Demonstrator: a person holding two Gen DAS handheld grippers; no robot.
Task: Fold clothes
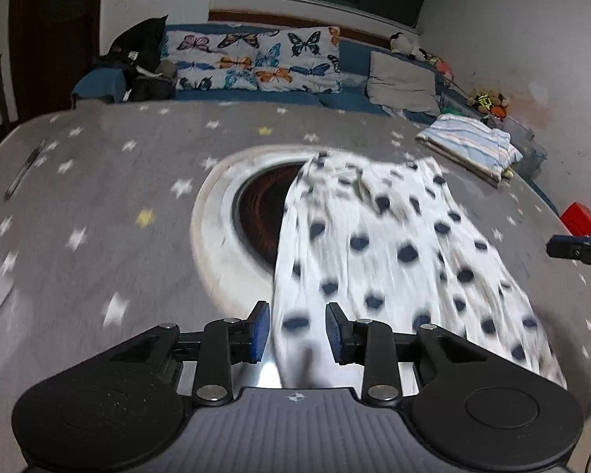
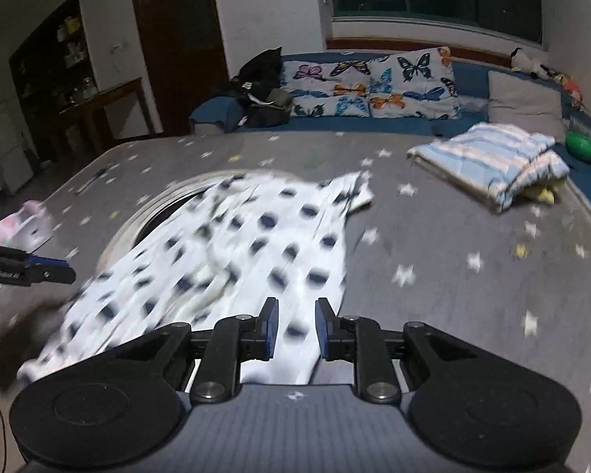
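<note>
Currently we see the polka-dot garment (image 1: 382, 244) spread across frame centre, near corners between the parted fingers of the left gripper (image 1: 297, 331) and right gripper (image 2: 295, 327). Motion-blurred; whether mid-fold or laying out, we cannot settle.

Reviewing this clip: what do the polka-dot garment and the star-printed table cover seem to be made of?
Polka-dot garment: looks like thin, soft woven or knit cloth, matte; it creases and drapes limply. Motion blur hides the weave. Star-printed table cover: probably a smooth matte fabric or coated cloth; it lies flat and taut with no sheen.
</note>
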